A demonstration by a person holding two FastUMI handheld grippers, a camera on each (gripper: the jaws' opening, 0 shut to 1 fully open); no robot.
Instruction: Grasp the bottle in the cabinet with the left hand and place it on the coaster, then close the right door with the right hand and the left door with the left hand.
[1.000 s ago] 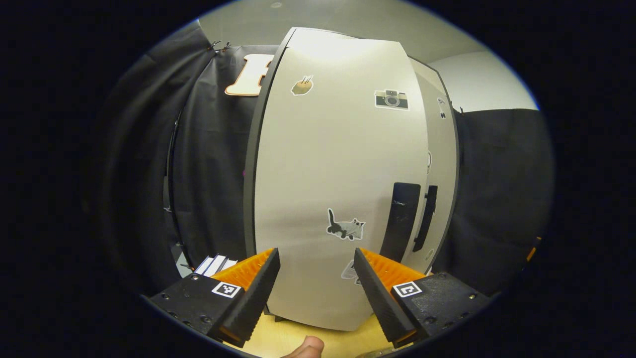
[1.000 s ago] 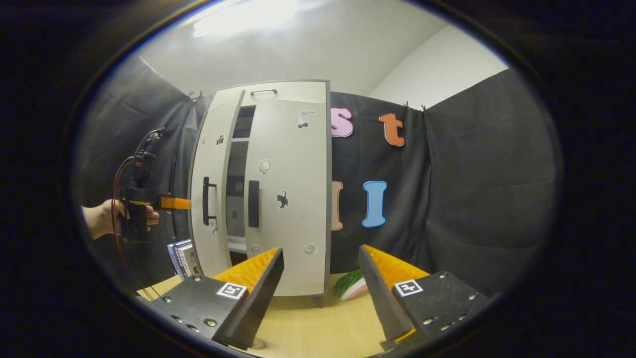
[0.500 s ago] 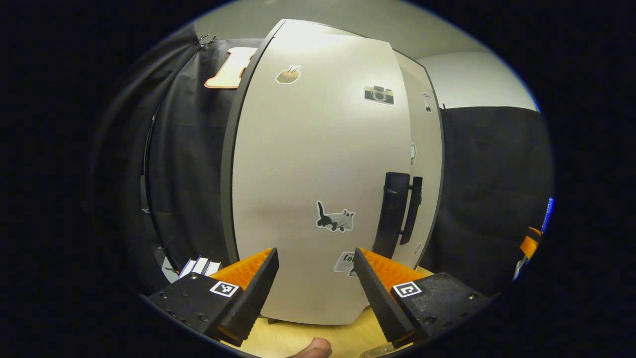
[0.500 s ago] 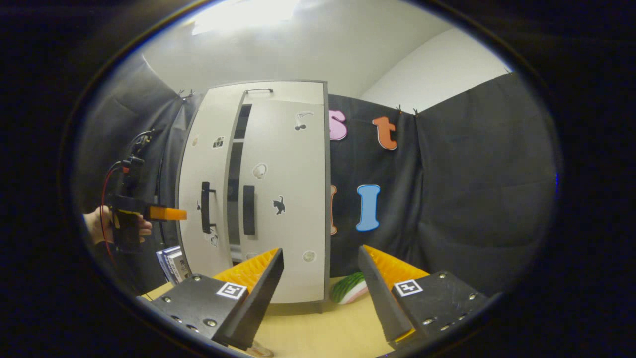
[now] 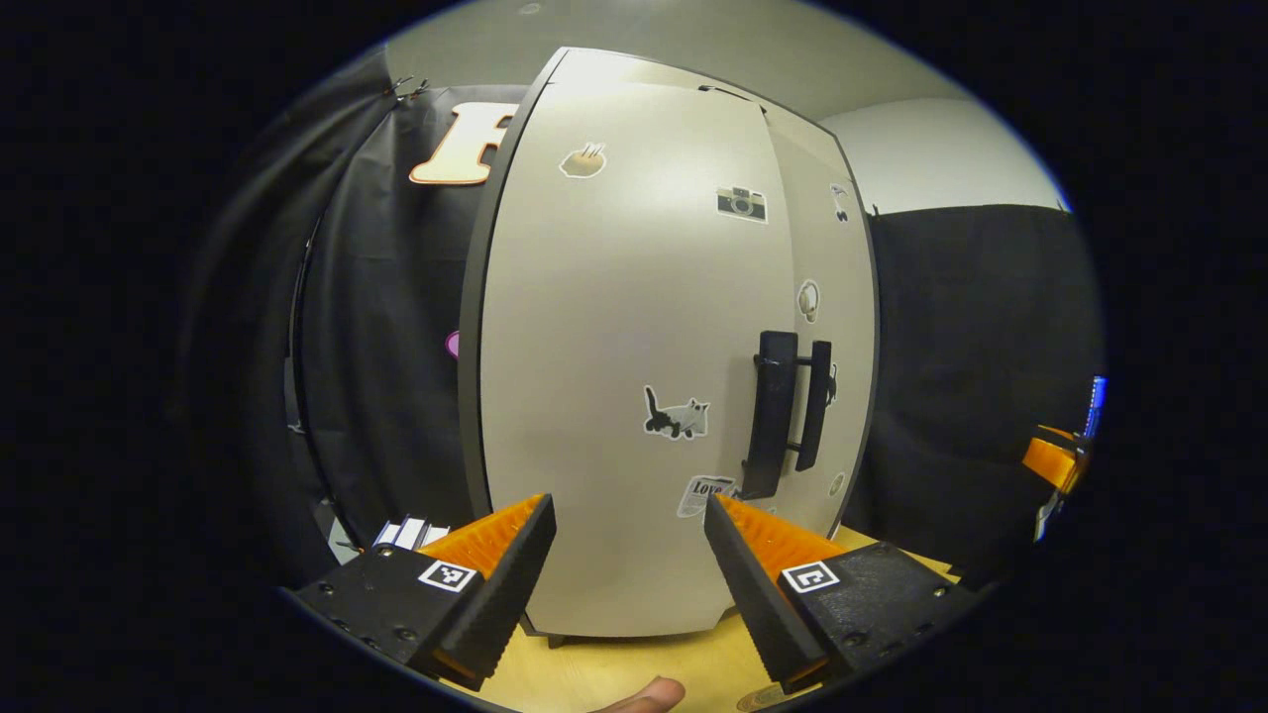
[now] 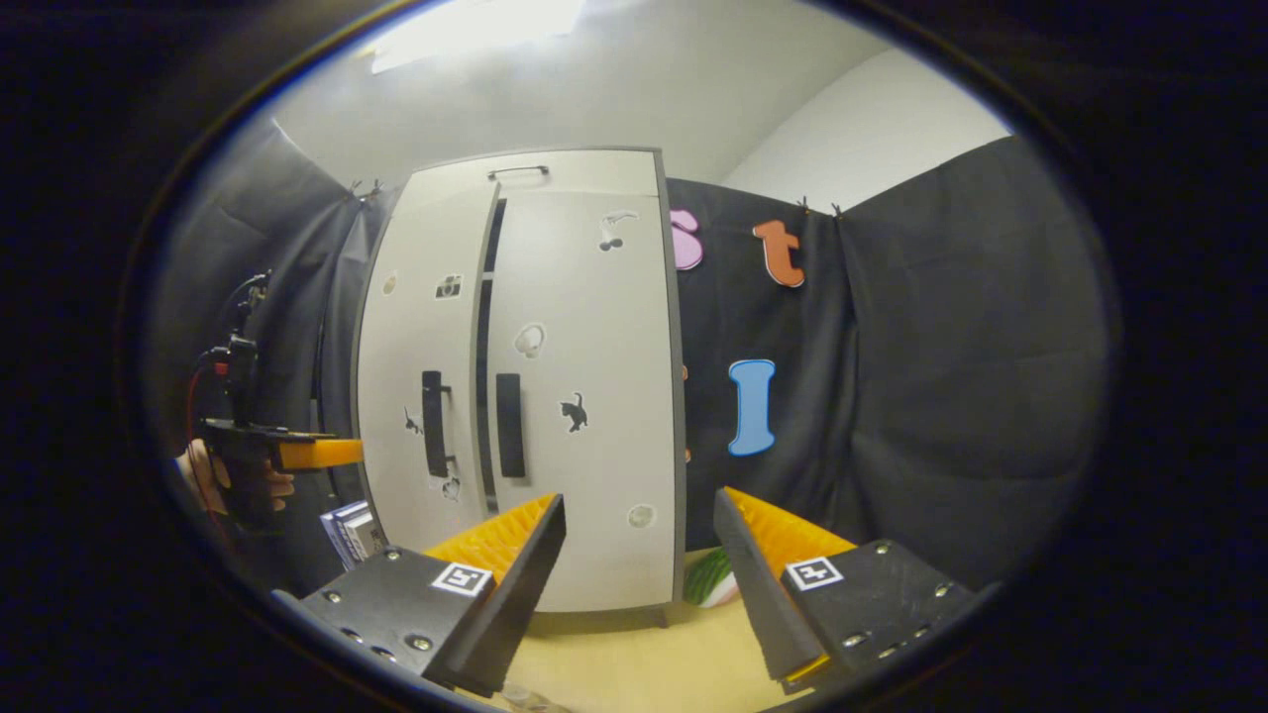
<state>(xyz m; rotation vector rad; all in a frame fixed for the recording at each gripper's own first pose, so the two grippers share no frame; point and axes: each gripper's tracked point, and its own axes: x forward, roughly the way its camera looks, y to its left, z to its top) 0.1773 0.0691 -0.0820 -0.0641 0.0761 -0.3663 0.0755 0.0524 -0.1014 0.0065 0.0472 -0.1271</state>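
Observation:
The white cabinet stands close ahead on the wooden table. In the left gripper view its left door (image 5: 614, 347) faces me, and its black handle (image 5: 776, 411) sits beside the right door's handle (image 5: 817, 401). My left gripper (image 5: 629, 505) is open and holds nothing, just short of the left door. In the right gripper view the left door (image 6: 416, 356) and right door (image 6: 584, 347) are almost flush, with a thin dark slit (image 6: 485, 327) between them. My right gripper (image 6: 639, 497) is open, empty and farther back. The left gripper (image 6: 342, 454), held by a hand, points at the left door's outer edge.
Several books (image 6: 347, 530) stand left of the cabinet. A green striped, melon-like object (image 6: 708, 579) lies at its right foot. The wooden table (image 6: 634, 654) runs in front. A fingertip (image 5: 644, 693) shows at the bottom, and the right gripper (image 5: 1055, 460) shows far right.
The left door has swung toward shut, and the wide gap between the doors has narrowed to a slit. The left gripper followed the door. The right gripper has hardly moved.

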